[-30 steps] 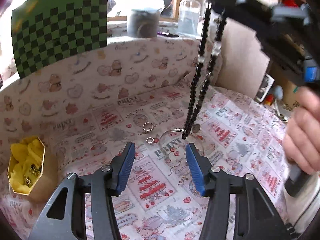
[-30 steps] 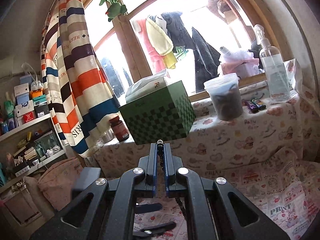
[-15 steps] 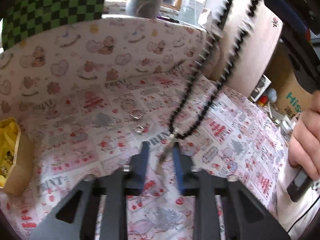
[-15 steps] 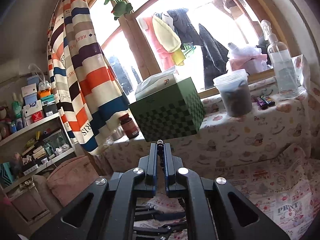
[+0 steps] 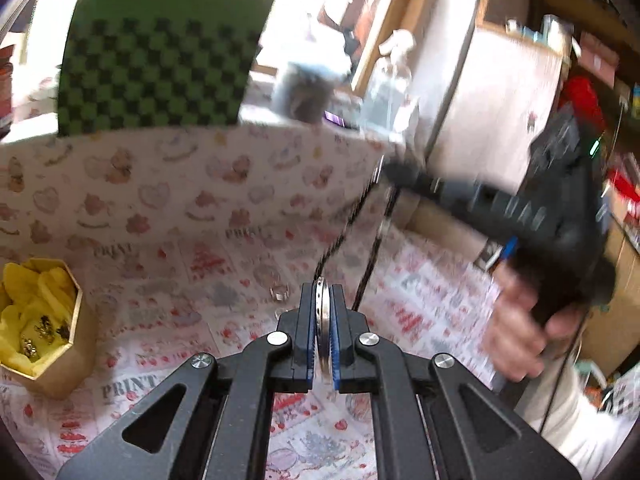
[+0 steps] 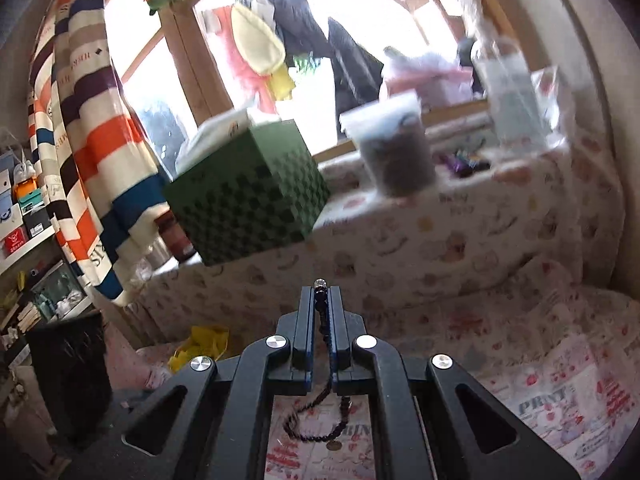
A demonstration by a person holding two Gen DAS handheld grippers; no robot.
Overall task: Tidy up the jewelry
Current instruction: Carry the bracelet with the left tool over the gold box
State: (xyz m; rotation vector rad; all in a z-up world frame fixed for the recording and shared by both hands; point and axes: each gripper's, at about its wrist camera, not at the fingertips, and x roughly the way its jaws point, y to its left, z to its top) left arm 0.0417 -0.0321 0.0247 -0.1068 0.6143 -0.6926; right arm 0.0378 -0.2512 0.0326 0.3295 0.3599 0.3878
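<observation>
— Any writing you can read?
— "PRINT" on the patterned cloth (image 5: 128,386), nothing else.
— Containers?
— A gold box (image 5: 60,364) holding yellow paper and small trinkets.
— The grippers?
— Left gripper (image 5: 323,300) has just clenched on a silver bangle (image 5: 321,320); right gripper (image 6: 321,300) pinches the black bead necklace (image 6: 320,432), dangling above the cloth.

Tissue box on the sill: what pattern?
Green-and-black checkerboard on the tissue box; clearest in the right wrist view.

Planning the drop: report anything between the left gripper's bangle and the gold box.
Nothing visible blocks it: between the bangle and the gold box lies only printed cloth and one small flat ring.
</observation>
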